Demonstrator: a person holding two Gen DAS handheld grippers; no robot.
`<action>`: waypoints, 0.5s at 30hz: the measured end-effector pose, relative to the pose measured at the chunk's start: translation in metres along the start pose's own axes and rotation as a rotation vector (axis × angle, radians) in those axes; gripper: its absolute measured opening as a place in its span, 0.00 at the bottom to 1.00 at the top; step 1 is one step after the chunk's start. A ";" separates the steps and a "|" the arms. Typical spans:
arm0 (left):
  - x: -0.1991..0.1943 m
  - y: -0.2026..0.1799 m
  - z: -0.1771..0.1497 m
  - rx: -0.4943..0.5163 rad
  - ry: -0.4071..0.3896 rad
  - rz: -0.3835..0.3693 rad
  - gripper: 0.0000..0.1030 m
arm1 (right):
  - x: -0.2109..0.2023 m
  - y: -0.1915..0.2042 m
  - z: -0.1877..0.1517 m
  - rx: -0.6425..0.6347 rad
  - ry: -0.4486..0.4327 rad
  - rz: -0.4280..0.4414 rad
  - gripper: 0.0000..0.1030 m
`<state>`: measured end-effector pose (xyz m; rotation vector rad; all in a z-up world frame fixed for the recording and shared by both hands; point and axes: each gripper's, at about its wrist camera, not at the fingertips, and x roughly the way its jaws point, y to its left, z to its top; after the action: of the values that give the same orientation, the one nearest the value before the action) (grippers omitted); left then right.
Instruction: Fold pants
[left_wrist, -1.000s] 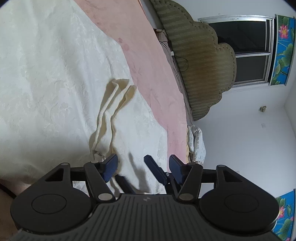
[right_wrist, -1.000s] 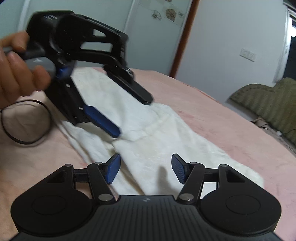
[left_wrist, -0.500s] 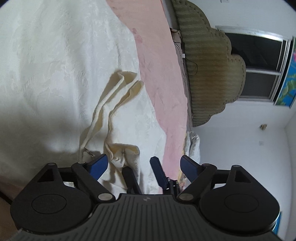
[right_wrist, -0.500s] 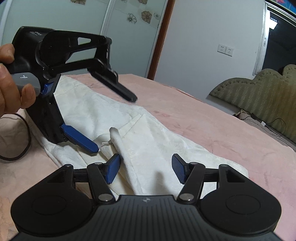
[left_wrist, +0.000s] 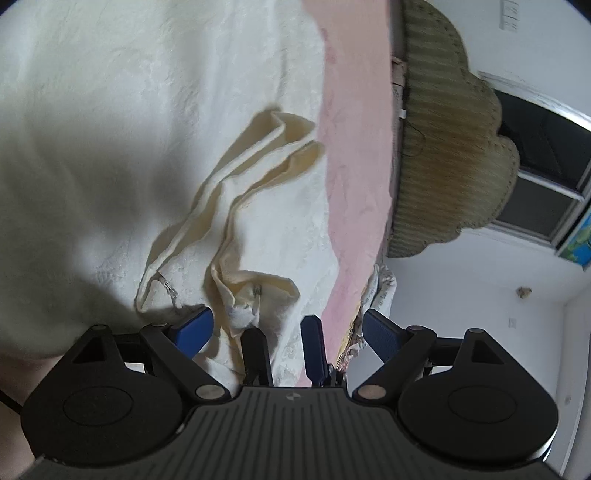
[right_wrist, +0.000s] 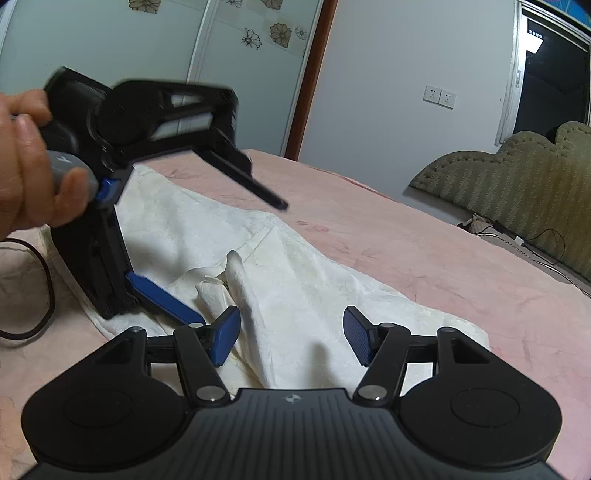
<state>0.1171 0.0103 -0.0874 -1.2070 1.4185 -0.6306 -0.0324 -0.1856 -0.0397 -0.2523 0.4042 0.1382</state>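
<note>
Cream white pants (left_wrist: 122, 122) lie spread on a pink bed; they also show in the right wrist view (right_wrist: 303, 291). Their waistband is bunched into a raised ridge (left_wrist: 243, 295) with a drawstring, also seen in the right wrist view (right_wrist: 236, 280). My left gripper (left_wrist: 288, 325) is open just above that bunched waistband; it shows in the right wrist view (right_wrist: 240, 258), held by a hand, wide open. My right gripper (right_wrist: 291, 332) is open and empty over the waist end, its fingers (left_wrist: 314, 339) showing between the left ones.
The pink bed cover (right_wrist: 424, 251) runs around the pants. A green padded headboard (right_wrist: 524, 173) and a dark window (right_wrist: 550, 74) stand at the right. A black cable (right_wrist: 40, 295) lies on the bed at the left. A wardrobe (right_wrist: 147, 66) is behind.
My left gripper has swung and come lower toward the bunched waistband, opening wider. The waistband ridge has bunched up more near both grippers. My right gripper has stayed open.
</note>
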 end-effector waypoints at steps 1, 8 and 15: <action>0.001 0.001 0.001 -0.011 0.000 0.001 0.84 | -0.001 0.000 0.000 0.002 -0.005 0.005 0.59; 0.005 -0.006 -0.006 0.100 0.001 0.021 0.20 | -0.020 -0.036 0.006 0.197 -0.101 0.101 0.59; -0.014 -0.048 -0.041 0.523 -0.134 0.143 0.08 | 0.010 -0.032 0.006 0.185 0.046 0.057 0.60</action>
<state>0.0917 -0.0036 -0.0290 -0.7129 1.1209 -0.7478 -0.0154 -0.2144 -0.0317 -0.0618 0.4672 0.1503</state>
